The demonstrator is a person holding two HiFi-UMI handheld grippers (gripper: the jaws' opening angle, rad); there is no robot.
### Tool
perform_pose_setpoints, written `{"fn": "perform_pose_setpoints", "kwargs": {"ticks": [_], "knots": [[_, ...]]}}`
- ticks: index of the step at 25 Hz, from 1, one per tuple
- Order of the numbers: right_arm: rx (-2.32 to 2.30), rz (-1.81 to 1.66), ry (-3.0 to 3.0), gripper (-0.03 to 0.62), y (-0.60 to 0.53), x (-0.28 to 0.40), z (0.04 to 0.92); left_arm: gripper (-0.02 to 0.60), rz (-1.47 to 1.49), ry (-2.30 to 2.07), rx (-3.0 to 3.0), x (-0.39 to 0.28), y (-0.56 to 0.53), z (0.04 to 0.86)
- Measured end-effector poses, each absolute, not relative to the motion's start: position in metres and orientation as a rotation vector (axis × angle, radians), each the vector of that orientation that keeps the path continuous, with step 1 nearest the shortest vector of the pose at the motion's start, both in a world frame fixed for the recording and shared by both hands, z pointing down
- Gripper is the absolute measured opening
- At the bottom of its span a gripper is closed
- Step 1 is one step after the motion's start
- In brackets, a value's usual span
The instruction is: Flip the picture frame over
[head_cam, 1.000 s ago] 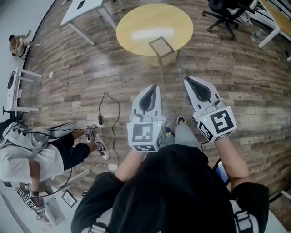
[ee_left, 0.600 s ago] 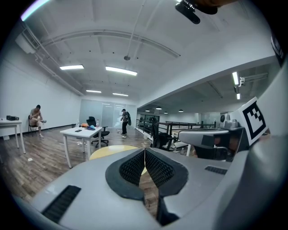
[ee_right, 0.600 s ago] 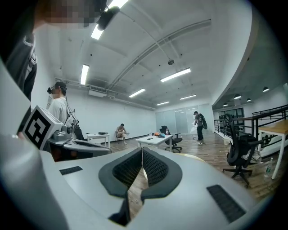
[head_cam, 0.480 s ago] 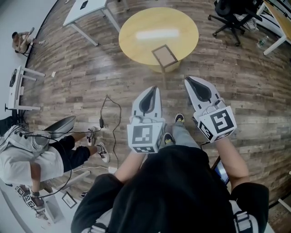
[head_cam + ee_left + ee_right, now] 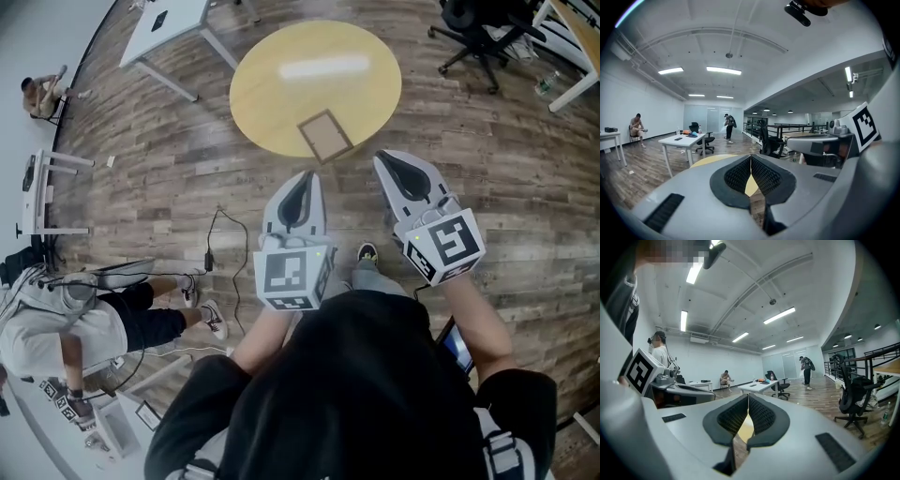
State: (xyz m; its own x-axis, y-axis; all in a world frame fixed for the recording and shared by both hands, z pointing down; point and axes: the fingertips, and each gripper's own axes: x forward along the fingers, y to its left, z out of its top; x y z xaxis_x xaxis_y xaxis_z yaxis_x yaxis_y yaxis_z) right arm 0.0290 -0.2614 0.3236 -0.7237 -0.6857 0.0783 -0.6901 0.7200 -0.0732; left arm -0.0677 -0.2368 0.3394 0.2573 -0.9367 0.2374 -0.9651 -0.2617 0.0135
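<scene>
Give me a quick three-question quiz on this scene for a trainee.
1. True or false: the picture frame lies on the round yellow table.
2. Pick one. The left gripper is: A) open, B) shut on the frame, C) shut with nothing in it.
3. Short answer: does the right gripper touch the frame?

Key: 1 true; 2 C; 3 no, it is clear of the frame, shut and empty.
</scene>
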Motion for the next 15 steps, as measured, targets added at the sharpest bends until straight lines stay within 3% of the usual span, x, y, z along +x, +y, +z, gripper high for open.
{"fn": "perform_pose_setpoints", "kwargs": {"ticks": [15], "knots": [[1.166, 0.173, -2.877, 0.018, -0.322, 0.048, 0.336, 0.023, 0.317, -1.805, 2.387, -0.049, -0.293, 0.337]]}}
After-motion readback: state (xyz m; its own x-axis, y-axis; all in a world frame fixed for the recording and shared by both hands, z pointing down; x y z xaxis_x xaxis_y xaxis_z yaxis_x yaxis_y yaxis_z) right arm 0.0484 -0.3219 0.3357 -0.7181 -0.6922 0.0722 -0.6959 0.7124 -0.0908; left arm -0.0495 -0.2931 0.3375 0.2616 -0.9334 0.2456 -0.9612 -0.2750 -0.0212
